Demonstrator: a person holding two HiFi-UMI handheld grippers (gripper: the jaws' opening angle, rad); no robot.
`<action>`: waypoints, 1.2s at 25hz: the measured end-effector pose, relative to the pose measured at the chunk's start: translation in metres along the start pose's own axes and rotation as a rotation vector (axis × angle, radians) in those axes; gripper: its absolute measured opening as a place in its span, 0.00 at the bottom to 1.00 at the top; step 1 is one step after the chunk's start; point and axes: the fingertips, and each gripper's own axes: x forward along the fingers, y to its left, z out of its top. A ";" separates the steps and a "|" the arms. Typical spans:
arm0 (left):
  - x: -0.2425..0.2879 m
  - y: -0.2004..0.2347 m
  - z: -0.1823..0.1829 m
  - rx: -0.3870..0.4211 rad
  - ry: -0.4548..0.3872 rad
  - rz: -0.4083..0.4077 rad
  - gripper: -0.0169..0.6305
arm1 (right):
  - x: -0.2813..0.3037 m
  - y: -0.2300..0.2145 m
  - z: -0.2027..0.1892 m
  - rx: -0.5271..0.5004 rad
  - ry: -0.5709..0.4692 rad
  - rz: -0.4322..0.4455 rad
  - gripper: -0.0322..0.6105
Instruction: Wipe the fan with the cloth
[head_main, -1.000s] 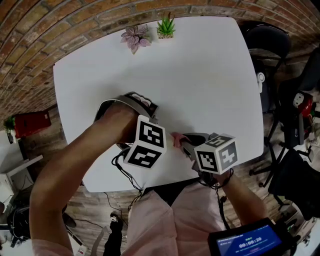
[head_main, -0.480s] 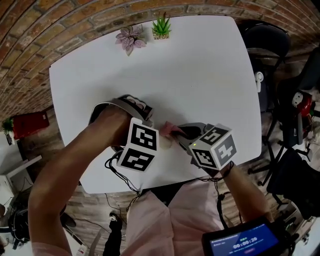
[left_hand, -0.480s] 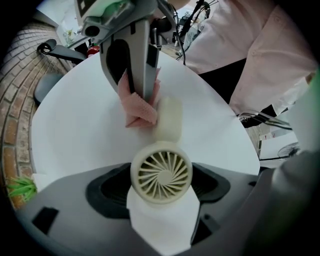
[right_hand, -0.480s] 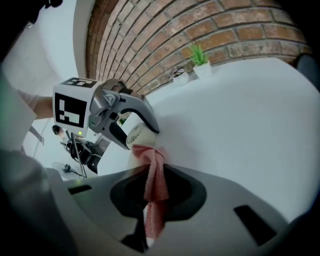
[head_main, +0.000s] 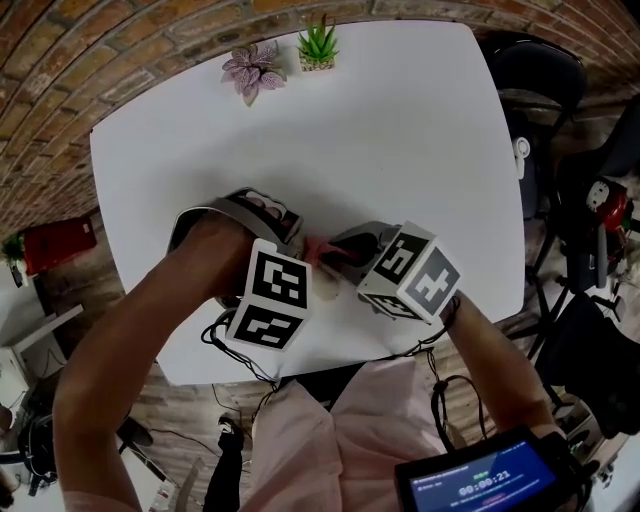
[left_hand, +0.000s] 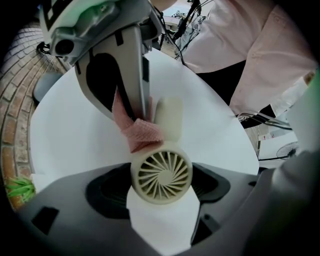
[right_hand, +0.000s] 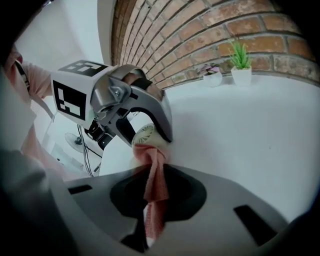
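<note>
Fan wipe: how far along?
Done: the left gripper clamps the fan, and the right gripper clamps the cloth. In hand: the cloth touches the fan's rim. Left: the fan's front face has no cloth on it; how much is already wiped can't be told.

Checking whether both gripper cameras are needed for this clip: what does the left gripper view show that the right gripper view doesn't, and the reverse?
Only the left gripper view shows the fan face-on, its round slatted grille clamped in the left gripper. Only the right gripper view shows the cloth running back into the jaws of the right gripper, which are closed on it, plus the left gripper's marker cube. Both show the cloth pressed against the fan's head, over the white table.
</note>
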 end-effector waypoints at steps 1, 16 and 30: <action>0.000 0.000 0.000 0.001 0.001 0.000 0.60 | 0.001 0.001 0.000 -0.025 0.011 0.010 0.10; 0.001 -0.003 -0.001 -0.006 0.023 -0.006 0.60 | -0.002 0.023 -0.017 -0.261 0.112 0.125 0.10; 0.002 0.000 -0.001 -0.019 0.016 -0.011 0.60 | -0.014 0.031 -0.043 -0.255 0.135 0.141 0.10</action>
